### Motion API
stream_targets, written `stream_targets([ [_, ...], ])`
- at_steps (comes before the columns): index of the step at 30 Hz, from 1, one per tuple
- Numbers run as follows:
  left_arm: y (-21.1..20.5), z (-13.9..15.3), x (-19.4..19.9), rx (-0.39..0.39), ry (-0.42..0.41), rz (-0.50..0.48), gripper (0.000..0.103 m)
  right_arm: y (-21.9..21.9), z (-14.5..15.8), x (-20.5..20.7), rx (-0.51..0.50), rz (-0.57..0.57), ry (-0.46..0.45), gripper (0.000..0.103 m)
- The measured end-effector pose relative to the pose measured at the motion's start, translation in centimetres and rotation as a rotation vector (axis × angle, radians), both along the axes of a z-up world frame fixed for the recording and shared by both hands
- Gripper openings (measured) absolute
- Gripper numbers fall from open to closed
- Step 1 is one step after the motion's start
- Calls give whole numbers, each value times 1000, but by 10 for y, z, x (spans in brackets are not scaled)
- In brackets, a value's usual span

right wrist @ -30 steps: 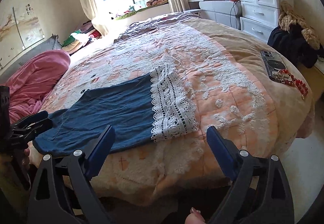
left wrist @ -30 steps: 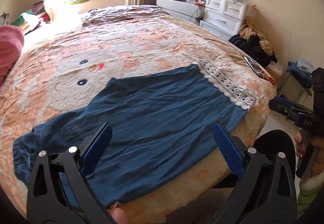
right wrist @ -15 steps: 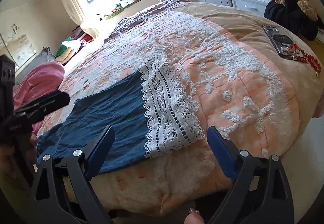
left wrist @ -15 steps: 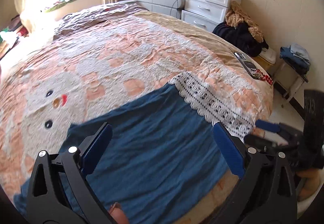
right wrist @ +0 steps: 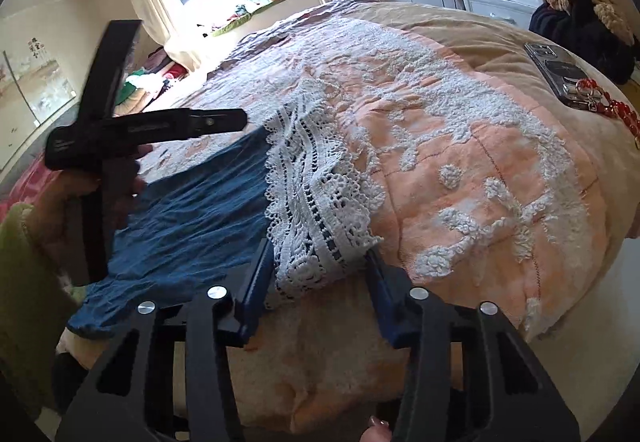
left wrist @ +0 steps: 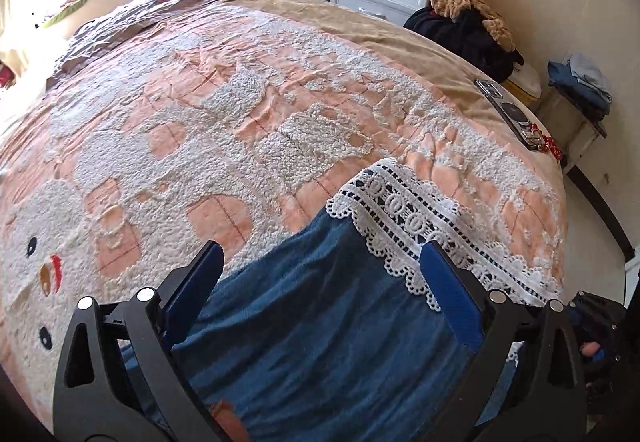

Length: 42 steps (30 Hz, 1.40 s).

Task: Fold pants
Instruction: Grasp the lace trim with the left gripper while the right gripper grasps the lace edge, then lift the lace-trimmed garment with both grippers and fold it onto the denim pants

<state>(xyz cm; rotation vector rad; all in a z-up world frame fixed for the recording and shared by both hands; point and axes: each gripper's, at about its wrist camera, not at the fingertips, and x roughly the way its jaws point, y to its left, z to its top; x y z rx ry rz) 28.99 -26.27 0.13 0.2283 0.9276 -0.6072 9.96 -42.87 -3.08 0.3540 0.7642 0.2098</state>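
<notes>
Pants of dark blue soft cloth with a white lace hem [left wrist: 320, 322] lie flat on the bed covered by a peach and white fleecy blanket [left wrist: 240, 122]. In the left wrist view, the left tongs [left wrist: 320, 290] hang low over the blue cloth with their two blue fingers spread wide, nothing between them; the lace band [left wrist: 416, 218] runs just ahead of and to the right of the right finger. Far ahead to the right, near the bed's edge, lie a phone in a clear case [left wrist: 508, 110] and red beads [left wrist: 550, 144], well apart from the cloth.

In the right wrist view, the right tongs [right wrist: 316, 282] sit at the near corner of the lace hem [right wrist: 316, 202], one finger on either side of the bunched lace. The gap is narrower than on the left, yet I cannot tell whether the fingers already press the cloth. The other tool [right wrist: 144, 130] shows to the left, above the blue fabric [right wrist: 192, 218].

The garment looks light, limp and wrinkly, so it should drape and slide easily over the fleece; the openwork lace may snag or stretch. Taking hold at the hem corners, catching both layers, seems the best way to carry the legs over toward the waist.
</notes>
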Motion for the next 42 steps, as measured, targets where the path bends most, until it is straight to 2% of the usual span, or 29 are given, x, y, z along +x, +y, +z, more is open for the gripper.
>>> stream_targets([
  [4, -7, -11, 18, 16, 7, -29, 80, 6, 6, -2, -22, 21, -49, 45],
  [5, -8, -12, 21, 8, 12, -41, 76, 6, 5, 0, -29, 7, -41, 45],
  [9, -15, -20, 29, -4, 33, -102, 72, -1, -6, 8, 24, -11, 12, 45],
  [16, -28, -36, 37, -47, 123, -156, 56, -4, -8, 9, 75, -12, 16, 46],
  [19, -29, -40, 40, -64, 157, -155, 50, 2, -7, 9, 43, -5, 6, 39],
  [21, -29, -40, 41, -91, 181, -176, 32, 2, -7, 9, 49, -4, 3, 36],
  [25, -29, -37, 38, -87, 168, -182, 24, 5, -6, 9, 45, 5, -11, 25],
  [30, -16, -24, 36, -157, 142, -171, 12, 8, 0, 6, 61, 13, -50, 24],
  [37, 18, 12, 29, -290, 108, -172, 11, 33, 30, -7, 18, 77, -181, 23],
  [42, 66, 35, 16, -399, 68, -150, 11, 80, 60, -19, -77, 212, -306, 23],
])
